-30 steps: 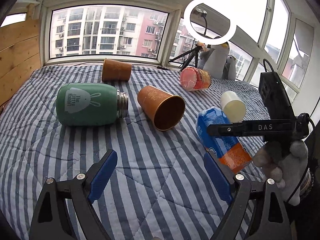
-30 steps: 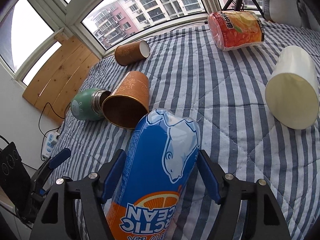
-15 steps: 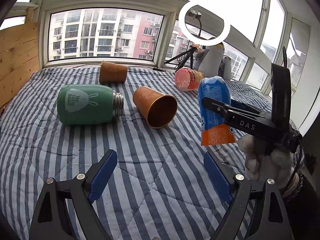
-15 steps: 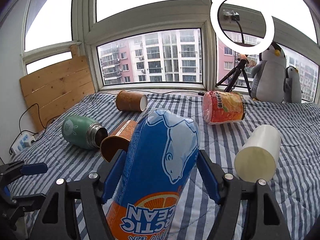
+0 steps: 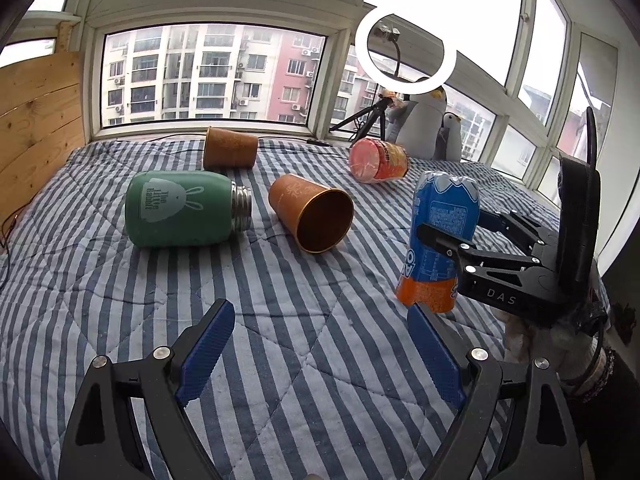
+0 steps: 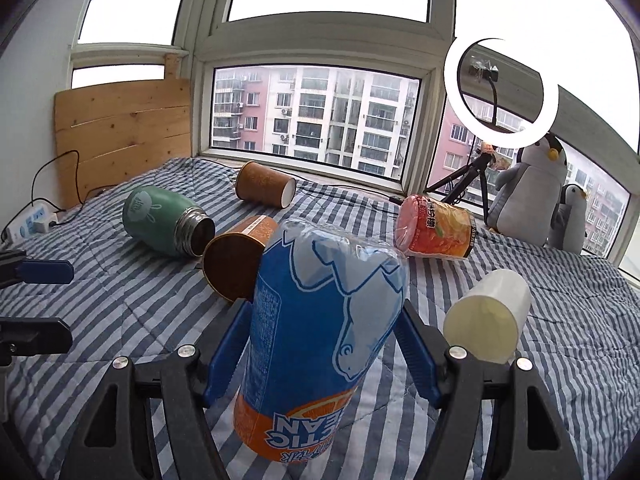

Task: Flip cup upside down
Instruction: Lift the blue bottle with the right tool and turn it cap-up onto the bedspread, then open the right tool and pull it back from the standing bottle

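A blue cup with an orange end (image 5: 440, 240) stands nearly upright at the right of the striped quilt (image 5: 280, 320). Its orange end points down and its plastic-sealed end points up. The print on the blue cup (image 6: 320, 320) reads upside down in the right wrist view. My right gripper (image 5: 450, 226) is shut on its middle, one blue pad on each side, seen close up as the right gripper (image 6: 322, 344). Whether the orange end touches the quilt I cannot tell. My left gripper (image 5: 320, 312) hovers open over the near quilt with nothing in it.
Lying on their sides are a green flask (image 5: 180, 210), a copper cup (image 5: 316, 216), a second copper cup (image 5: 230, 152), a red-orange cup (image 5: 378, 160) and a white cup (image 6: 488, 316). Plush penguins (image 6: 528, 200), a ring light (image 6: 500, 92) and a wooden board (image 6: 124, 136) line the edges.
The right gripper has lifted the blue cup off the quilt and turned it from lying flat to nearly upright, orange end down. The left gripper has stayed in place.
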